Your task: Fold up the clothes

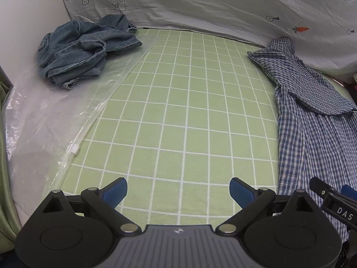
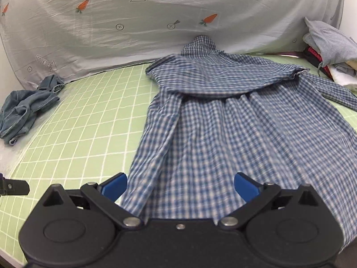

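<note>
The checked shirt point(image 2: 234, 116) is spread flat on the bed point(image 2: 89, 102), evidently for folding. Both the left claw point(image 1: 178, 189) and the right claw point(image 2: 180, 185) are held open and empty. Denim point(image 2: 22, 111) is bunched aside at nine o'clock.

You had a soft woven checked shirt point(image 2: 234, 116), crumpled matt denim point(image 1: 82, 49), a glossy crinkled plastic bag point(image 1: 44, 120), a matt green cloth sheet point(image 1: 178, 111).

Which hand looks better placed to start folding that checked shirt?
Probably the right: its open tongs hang directly over the checked shirt, while the left tongs face bare green sheet beside it.
</note>
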### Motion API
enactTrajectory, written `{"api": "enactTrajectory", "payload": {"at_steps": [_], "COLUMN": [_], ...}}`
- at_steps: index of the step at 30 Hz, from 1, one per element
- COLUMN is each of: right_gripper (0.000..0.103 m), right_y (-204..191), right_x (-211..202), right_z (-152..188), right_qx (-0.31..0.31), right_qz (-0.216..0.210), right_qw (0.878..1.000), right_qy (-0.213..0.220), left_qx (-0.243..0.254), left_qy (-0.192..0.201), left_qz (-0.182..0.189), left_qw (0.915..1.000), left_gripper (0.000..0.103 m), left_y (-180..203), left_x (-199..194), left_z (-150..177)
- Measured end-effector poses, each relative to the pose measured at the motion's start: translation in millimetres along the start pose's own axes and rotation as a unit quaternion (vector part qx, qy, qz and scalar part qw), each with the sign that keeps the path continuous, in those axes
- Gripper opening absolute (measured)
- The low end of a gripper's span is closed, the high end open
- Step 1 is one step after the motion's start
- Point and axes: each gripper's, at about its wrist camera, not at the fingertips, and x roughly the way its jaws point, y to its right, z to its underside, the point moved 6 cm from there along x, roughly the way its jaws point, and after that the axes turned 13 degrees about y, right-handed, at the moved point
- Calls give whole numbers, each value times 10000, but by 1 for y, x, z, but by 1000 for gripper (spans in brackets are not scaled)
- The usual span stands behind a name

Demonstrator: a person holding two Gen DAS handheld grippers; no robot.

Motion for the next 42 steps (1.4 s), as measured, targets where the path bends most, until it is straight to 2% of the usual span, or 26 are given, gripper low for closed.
{"api": "enactTrajectory", "payload": {"at_steps": [1,3,6,8,9,10,11,13,16,21,28,34,38,42], "right_gripper": [102,91,73,56,52,42,27,11,5,4,4,6,12,32], "right_y": [-10,-25,-41,-47,-48,-50,-51,-53,-51,-28,42,103,122,134], "right_x": [-3,-8,-10,-10,-9,-9,-9,-11,-18,-30,-40,-25,-6,4], "right_z": [6,16,29,36,39,41,42,42,35,16,-9,-4,13,30], "right_qx": [-58,-119,-88,11,51,63,63,21,6,125,321,164,-218,-344], "right_qz": [11,-21,-66,-109,-119,-142,-172,-233,-319,-280,116,336,445,447], "right_qw": [10000,9999,9995,9992,9990,9987,9985,9985,9988,9994,9994,9991,9968,9936], "right_qy": [-63,-122,-289,-383,-438,-480,-509,-501,-378,-184,45,-220,-625,-976], "left_qx": [40,116,211,206,181,127,69,-39,-155,-227,-85,-18,-42,-171], "left_qy": [-29,-80,-127,-137,-138,-134,-124,-96,-67,-60,-94,-245,-360,-484], "left_qz": [19,50,76,38,9,-16,-36,-70,-78,53,259,229,75,-116], "left_qw": [10000,9999,9997,9997,9997,9998,9999,9999,9998,9997,9996,9994,9993,9986], "left_gripper": [98,98,98,98,98,98,98,98,98,98,98,98,98,98], "left_y": [-5,-14,-26,-36,-41,-46,-50,-56,-56,-37,13,53,72,86], "left_x": [-1,-5,-11,-15,-16,-18,-19,-21,-21,-17,-7,2,5,12], "left_z": [3,10,20,23,24,25,24,23,21,18,14,19,23,23]}}
